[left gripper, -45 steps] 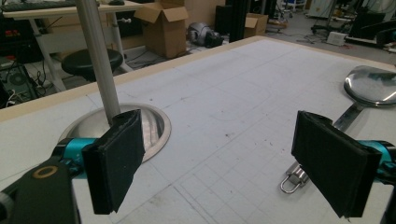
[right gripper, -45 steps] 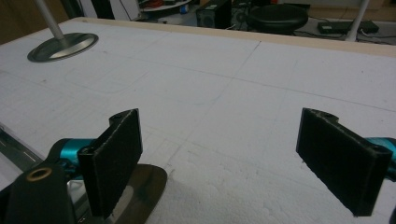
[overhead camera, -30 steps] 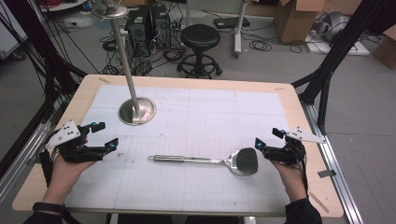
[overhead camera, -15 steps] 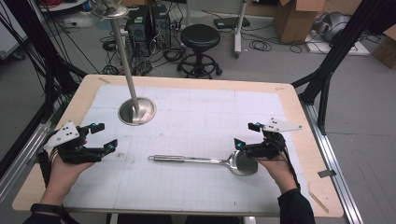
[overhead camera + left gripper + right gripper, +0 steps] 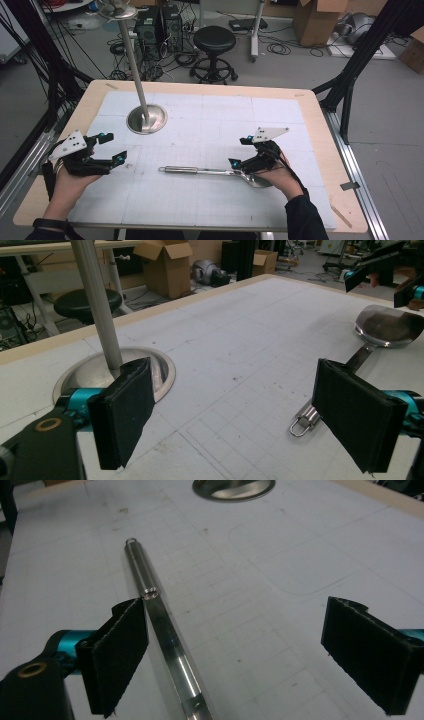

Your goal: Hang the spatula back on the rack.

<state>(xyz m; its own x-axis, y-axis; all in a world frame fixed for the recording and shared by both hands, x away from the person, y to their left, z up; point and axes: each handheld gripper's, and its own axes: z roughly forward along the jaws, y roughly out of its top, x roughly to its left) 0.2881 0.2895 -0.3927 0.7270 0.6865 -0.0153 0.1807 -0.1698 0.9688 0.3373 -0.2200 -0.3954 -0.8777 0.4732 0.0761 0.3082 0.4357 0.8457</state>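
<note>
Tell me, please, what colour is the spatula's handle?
Shiny silver metal; the spatula's handle shows best in the right gripper view.

Wooden table (image 5: 320, 150) topped with a white gridded mat (image 5: 210, 130). On the mat, a long-handled metal spatula (image 5: 200, 171), blade under the right gripper (image 5: 241, 151), handle stretching toward the left gripper (image 5: 112, 147). Round steel stand base (image 5: 146, 119) with upright pole, just beyond the left gripper, well apart from the right.

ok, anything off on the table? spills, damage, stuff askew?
Nothing stands out. The metal spatula lies flat and intact on the mat, the stand is upright, nothing spilled. Right gripper sits open over the spatula's neck; left gripper is open, apart.
</note>
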